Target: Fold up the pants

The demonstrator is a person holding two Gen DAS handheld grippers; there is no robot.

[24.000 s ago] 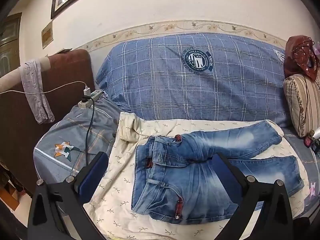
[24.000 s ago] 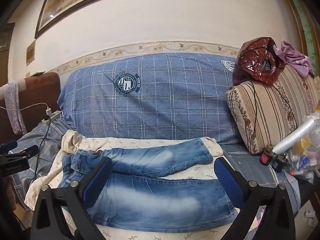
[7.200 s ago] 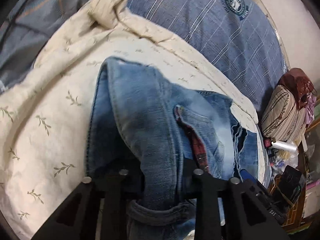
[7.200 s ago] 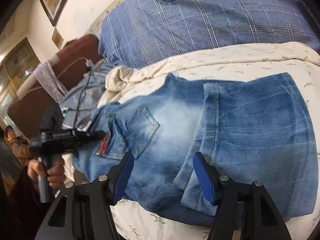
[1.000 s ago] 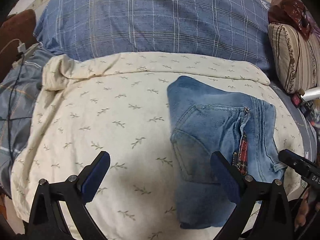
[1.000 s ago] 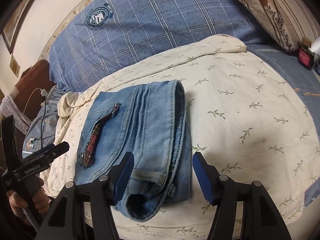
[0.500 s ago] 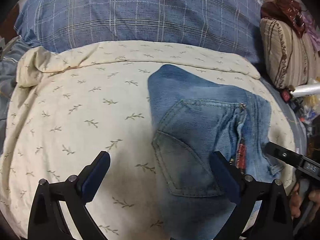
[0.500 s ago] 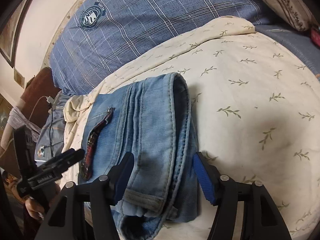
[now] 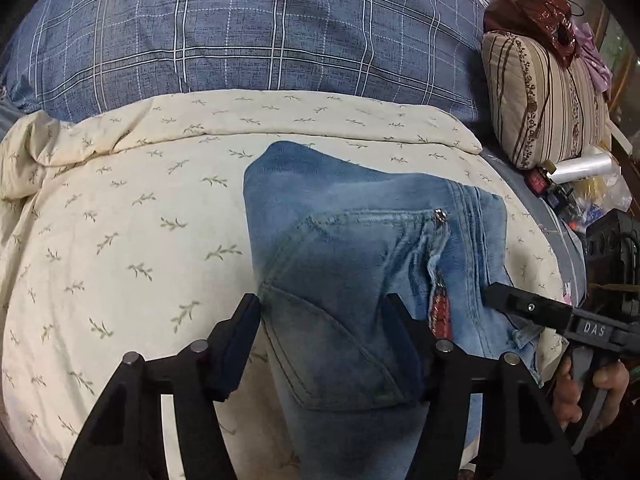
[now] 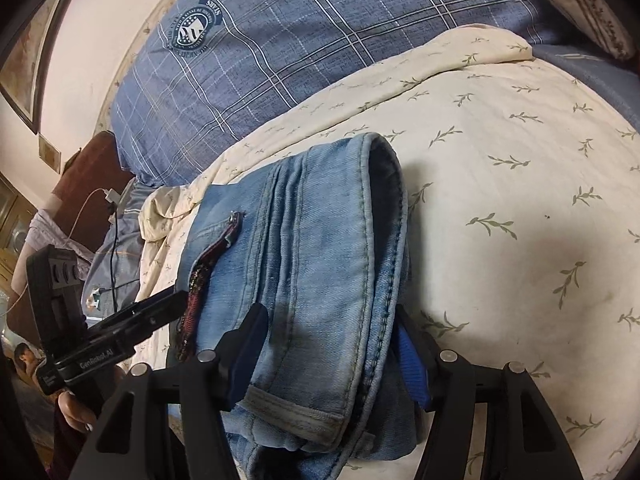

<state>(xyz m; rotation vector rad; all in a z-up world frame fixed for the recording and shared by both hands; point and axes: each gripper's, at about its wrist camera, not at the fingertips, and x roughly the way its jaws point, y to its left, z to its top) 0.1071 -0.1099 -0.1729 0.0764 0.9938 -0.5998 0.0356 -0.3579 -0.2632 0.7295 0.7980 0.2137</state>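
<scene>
Bedding fills both views: a blue plaid cushion [image 9: 256, 36] far ahead of the grippers and a cream leaf-print sheet [image 9: 120, 240] spread beneath them. Jeans [image 9: 352, 264], the pants to be folded, lie on that sheet as a compact stacked bundle just ahead of the fingertips, back pocket [image 9: 344, 328] uppermost and a red trim strip [image 10: 200, 288] along one edge. The left gripper [image 9: 320, 344] straddles the near end of the bundle, its jaws closing with denim between them; whether the pads press yet cannot be told. The right gripper [image 10: 328, 356], half-spread, brackets the rolled hem edge at the bundle's other side, and contact there is also unclear. Judging by the tidy stack, the folding looks largely done; a last fold, a squaring-up or lifting the bundle away may remain.
</scene>
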